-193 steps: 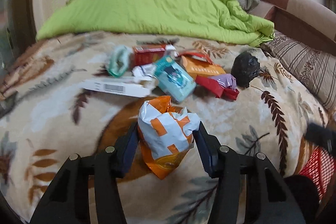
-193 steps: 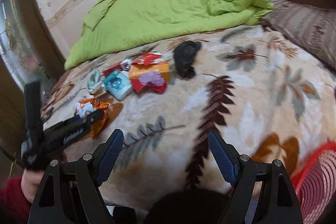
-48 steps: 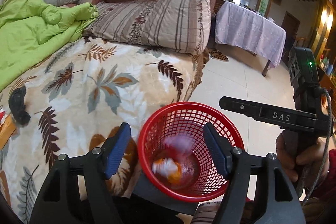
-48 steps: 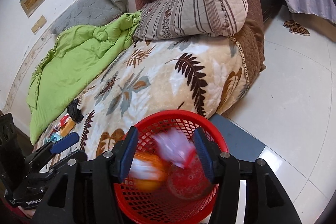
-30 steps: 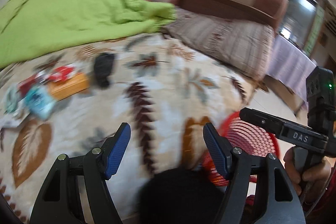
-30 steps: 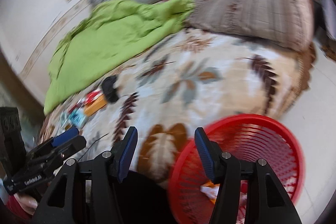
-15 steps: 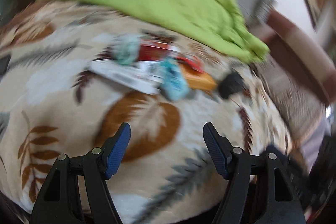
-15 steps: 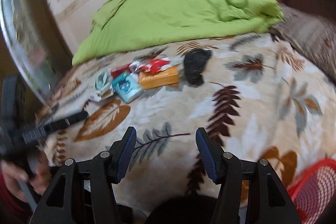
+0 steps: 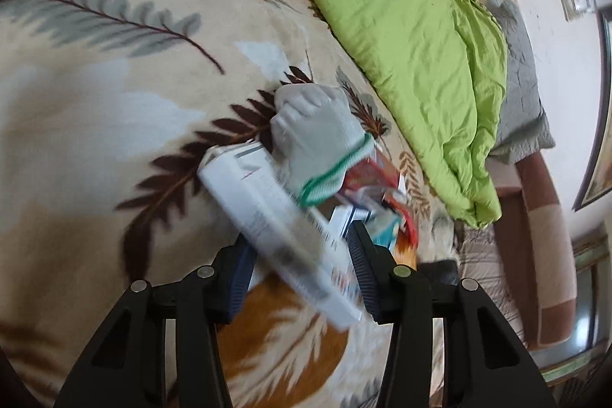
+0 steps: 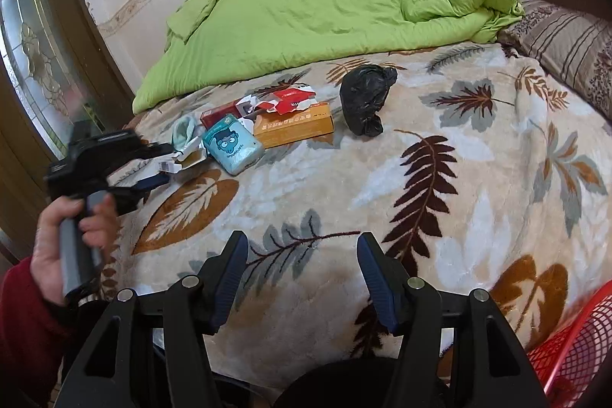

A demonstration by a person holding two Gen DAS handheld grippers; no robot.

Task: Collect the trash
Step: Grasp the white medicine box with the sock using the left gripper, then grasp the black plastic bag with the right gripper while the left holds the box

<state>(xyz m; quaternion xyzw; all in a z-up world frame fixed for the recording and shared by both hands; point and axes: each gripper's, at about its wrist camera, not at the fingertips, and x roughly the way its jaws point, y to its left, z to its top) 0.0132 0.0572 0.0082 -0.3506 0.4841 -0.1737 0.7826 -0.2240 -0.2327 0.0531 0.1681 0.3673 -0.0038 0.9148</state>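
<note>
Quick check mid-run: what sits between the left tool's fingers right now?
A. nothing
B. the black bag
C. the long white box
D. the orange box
C. In the left wrist view the long white box lies slantwise between the fingers of the left tool, whose jaws have just been closing; the black bag and the orange box lie on the blanket.

Soft daylight fills the room, apparently from the patterned glass door left of the green quilt; shadows stay faint. In the left wrist view the long white box below the quilt smears with motion blur. Both views bend and darken at the corners.
</note>
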